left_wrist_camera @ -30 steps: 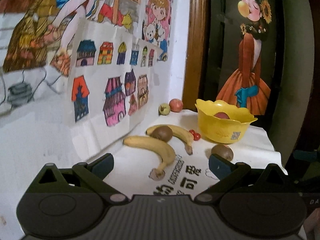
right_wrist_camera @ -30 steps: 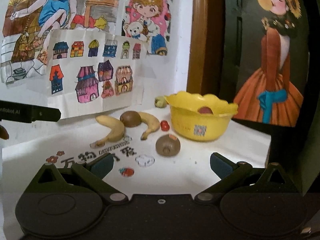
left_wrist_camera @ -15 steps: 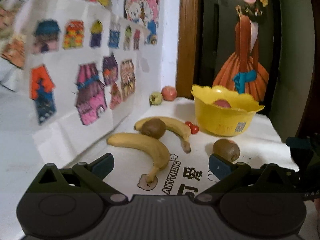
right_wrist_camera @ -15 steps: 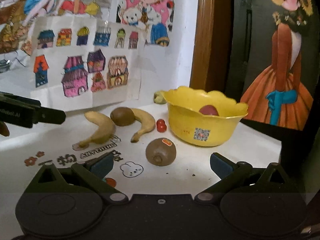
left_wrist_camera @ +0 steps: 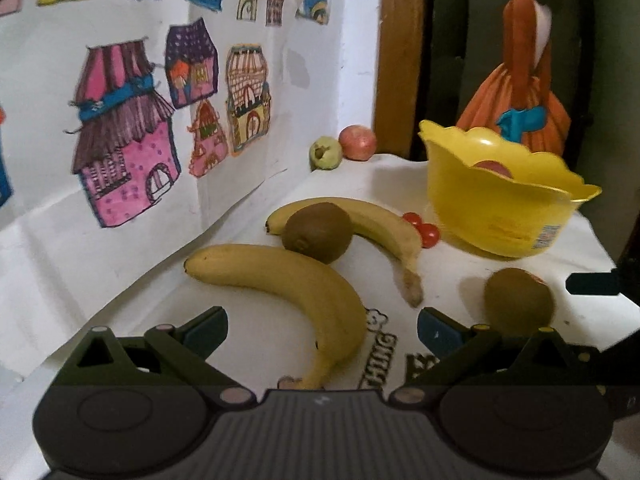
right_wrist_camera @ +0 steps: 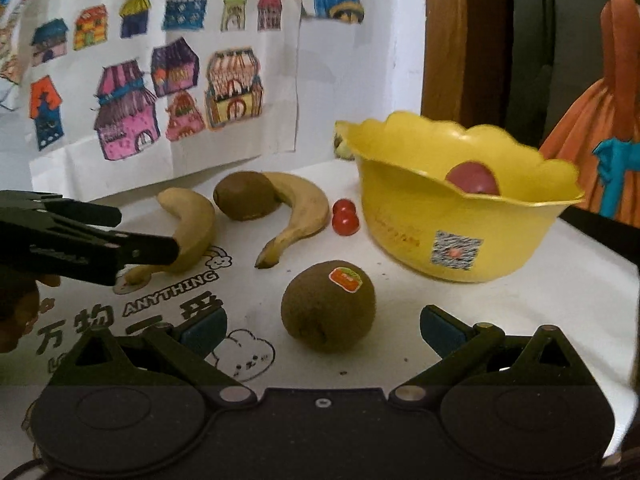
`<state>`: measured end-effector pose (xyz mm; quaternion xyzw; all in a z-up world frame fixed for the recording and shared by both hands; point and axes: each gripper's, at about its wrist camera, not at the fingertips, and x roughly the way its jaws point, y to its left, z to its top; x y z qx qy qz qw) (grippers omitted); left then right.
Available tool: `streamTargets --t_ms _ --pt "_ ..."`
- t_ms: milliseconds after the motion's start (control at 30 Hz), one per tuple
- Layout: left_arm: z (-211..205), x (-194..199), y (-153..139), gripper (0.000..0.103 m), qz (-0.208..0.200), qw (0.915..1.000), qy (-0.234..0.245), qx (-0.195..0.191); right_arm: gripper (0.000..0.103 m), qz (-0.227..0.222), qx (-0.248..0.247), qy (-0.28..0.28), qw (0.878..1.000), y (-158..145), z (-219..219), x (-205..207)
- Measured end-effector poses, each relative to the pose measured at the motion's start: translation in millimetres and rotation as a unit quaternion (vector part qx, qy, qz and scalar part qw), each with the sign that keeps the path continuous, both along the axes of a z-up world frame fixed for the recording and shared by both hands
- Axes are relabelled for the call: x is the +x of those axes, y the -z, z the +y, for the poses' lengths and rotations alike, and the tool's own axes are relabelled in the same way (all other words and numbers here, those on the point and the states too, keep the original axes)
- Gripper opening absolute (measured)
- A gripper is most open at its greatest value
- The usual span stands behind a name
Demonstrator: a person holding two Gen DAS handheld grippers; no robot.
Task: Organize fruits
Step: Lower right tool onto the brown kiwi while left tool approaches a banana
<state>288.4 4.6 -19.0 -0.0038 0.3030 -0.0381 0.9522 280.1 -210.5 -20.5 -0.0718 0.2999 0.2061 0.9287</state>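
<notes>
My left gripper is open, its fingers on either side of the near banana, whose stem end lies between them. Behind it sit a kiwi, a second banana and two cherry tomatoes. My right gripper is open just in front of a stickered kiwi, which lies level with the fingertips. The yellow bowl holds a red fruit. The left gripper shows in the right wrist view as a dark arm over the near banana.
A green fruit and a red apple sit in the far corner by the wall. Drawings of houses hang on the wall at the left. The white printed cloth ends at a table edge on the right.
Both grippers moved forward and lower. The near banana now reaches between the left fingers, and the stickered kiwi is close in front of the right gripper. Both stayed open.
</notes>
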Motion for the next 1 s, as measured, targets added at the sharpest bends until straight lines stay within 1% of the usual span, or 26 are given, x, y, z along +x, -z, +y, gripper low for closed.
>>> streamTargets --t_ms 67,133,200,367,533,600,733,800,900,967,1000 --pt "-3.5 10.0 3.0 0.103 0.006 0.9998 -0.017 0.012 0.102 0.004 0.002 0.013 1.000 3.0 3.9 6.3" --pt "-6.4 19.8 5.2 0.103 0.015 0.9994 -0.026 0.016 0.101 0.005 0.001 0.023 1.000 5.8 6.2 11.4" --pt "-7.9 28.7 7.6 0.103 0.024 0.9990 -0.033 0.016 0.098 0.005 -0.003 0.029 1.000 8.3 8.0 14.9" --pt "-7.5 41.2 12.2 0.103 0.038 0.9986 -0.035 -0.007 0.093 0.013 -0.001 0.029 0.999 12.1 8.9 20.4" --pt "-6.3 47.8 16.3 0.103 0.048 0.9975 -0.045 -0.026 0.093 0.011 -0.002 0.024 1.000 13.4 9.4 20.8" --pt "-6.5 50.2 16.9 0.102 0.050 0.9973 -0.045 -0.029 0.091 0.011 -0.004 0.023 1.000 13.9 9.8 21.4" --pt "-5.9 54.1 17.3 0.097 0.053 0.9970 -0.048 -0.032 0.087 0.020 -0.006 0.019 1.000 16.3 11.5 25.1" --pt "-4.8 55.5 18.5 0.095 0.054 0.9967 -0.049 -0.034 0.080 0.025 -0.011 0.018 0.999 17.7 13.4 26.5" --pt "-3.1 57.3 19.3 0.090 0.052 0.9967 -0.054 -0.031 0.075 0.032 -0.012 0.012 0.999 19.8 15.4 28.1" --pt "-1.9 58.2 19.0 0.087 0.052 0.9965 -0.057 -0.031 0.075 0.033 -0.011 0.012 0.999 20.2 15.8 29.1" --pt "-1.5 58.1 18.6 0.084 0.051 0.9965 -0.058 -0.031 0.075 0.033 -0.012 0.012 0.999 20.5 16.2 29.5"
